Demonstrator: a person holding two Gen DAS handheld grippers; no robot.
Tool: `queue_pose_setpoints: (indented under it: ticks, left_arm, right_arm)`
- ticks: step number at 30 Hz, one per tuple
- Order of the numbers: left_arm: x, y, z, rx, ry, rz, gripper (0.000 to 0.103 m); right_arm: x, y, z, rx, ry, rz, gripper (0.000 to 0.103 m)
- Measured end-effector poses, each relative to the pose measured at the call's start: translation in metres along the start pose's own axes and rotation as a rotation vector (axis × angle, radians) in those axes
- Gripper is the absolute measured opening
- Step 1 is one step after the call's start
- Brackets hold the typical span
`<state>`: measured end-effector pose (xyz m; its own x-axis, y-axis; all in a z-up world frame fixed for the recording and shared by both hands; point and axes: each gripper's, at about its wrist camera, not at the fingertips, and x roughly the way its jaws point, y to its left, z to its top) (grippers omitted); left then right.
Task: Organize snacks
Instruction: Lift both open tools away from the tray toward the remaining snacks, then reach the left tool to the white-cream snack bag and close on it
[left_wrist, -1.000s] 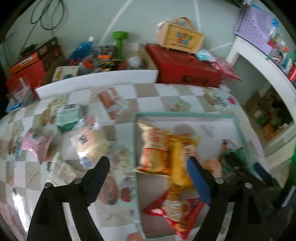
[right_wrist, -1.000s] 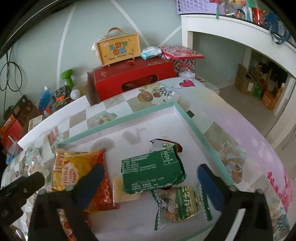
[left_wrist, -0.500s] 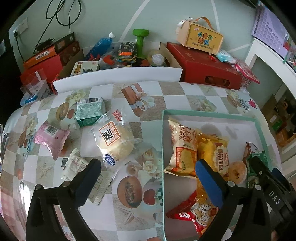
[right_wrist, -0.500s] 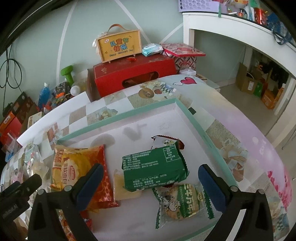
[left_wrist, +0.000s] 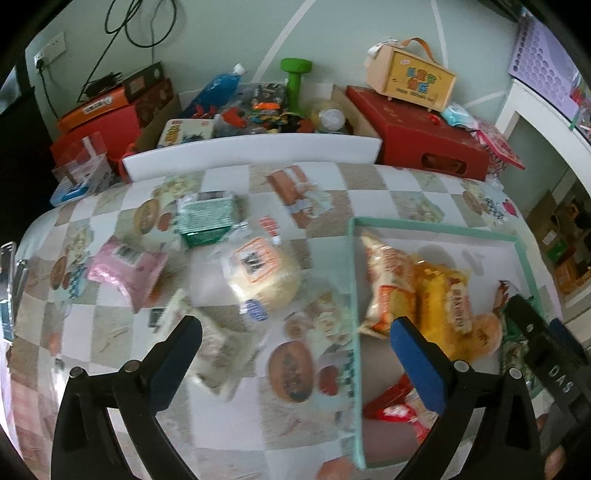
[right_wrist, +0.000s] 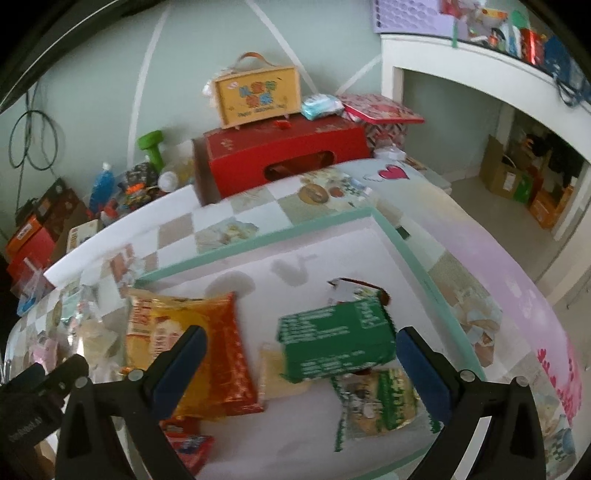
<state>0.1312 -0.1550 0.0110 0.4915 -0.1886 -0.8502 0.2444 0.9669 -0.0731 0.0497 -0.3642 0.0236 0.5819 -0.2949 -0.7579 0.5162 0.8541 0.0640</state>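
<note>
Left wrist view: my left claw (left_wrist: 291, 343) points steeply down over the worktop (left_wrist: 369, 192), its blue-padded jaws spread wide with nothing between them. Under it lie the loose snacks: a round pale bun (left_wrist: 264, 277) in clear wrap with an orange label, a pink packet (left_wrist: 125, 267), a green packet (left_wrist: 205, 218) and a whitish wrapper (left_wrist: 218, 347), all blurred. To the right is the tray (left_wrist: 436, 227), a shallow rectangle with a mint-green rim and white floor. Inside it an orange bag (left_wrist: 386, 284) lies against a yellow bag (left_wrist: 448, 299), with a red packet (left_wrist: 393, 406) nearer me.

Right wrist view: my right claw (right_wrist: 301, 354) tilts down over the tray (right_wrist: 402, 243), jaws also wide apart and gripping nothing. Between them lies a green pouch (right_wrist: 334, 343), flat and rectangular with crimped ends, resting on a pale wrapped piece (right_wrist: 273, 373) and partly over a green-and-white cookie packet (right_wrist: 380, 402). A glossy orange-red bag (right_wrist: 207, 343) sits to the left. The worktop carries a checked, printed cloth (right_wrist: 236, 229). Behind it stand a red box (right_wrist: 284, 155) with a small yellow case (right_wrist: 256, 94) on top, and a green dumbbell (right_wrist: 153, 146).
</note>
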Motion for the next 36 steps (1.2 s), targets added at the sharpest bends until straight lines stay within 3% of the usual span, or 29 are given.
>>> queue_pose_setpoints:
  ticks: [6,19,27,36]
  left_arm:
    - [-0.011,0.041,-0.003,-0.070,0.007,0.042,0.101]
    - [-0.033,0.144,-0.033,-0.265,0.019,0.169,0.101]
    - [-0.024,0.166,-0.043,-0.328,0.049,0.163,0.101]
    - [-0.004,0.162,-0.043,-0.350,0.069,0.117,0.101]
  right_arm:
    - [-0.012,0.028,0.002,-0.065,-0.023,0.020,0.103]
    - [-0.028,0.112,-0.012,-0.244,-0.037,0.145,0.103]
    - [-0.026,0.154,-0.033,-0.334,-0.006,0.212,0.103]
    - [-0.017,0.175,-0.049,-0.411,0.020,0.199,0.103]
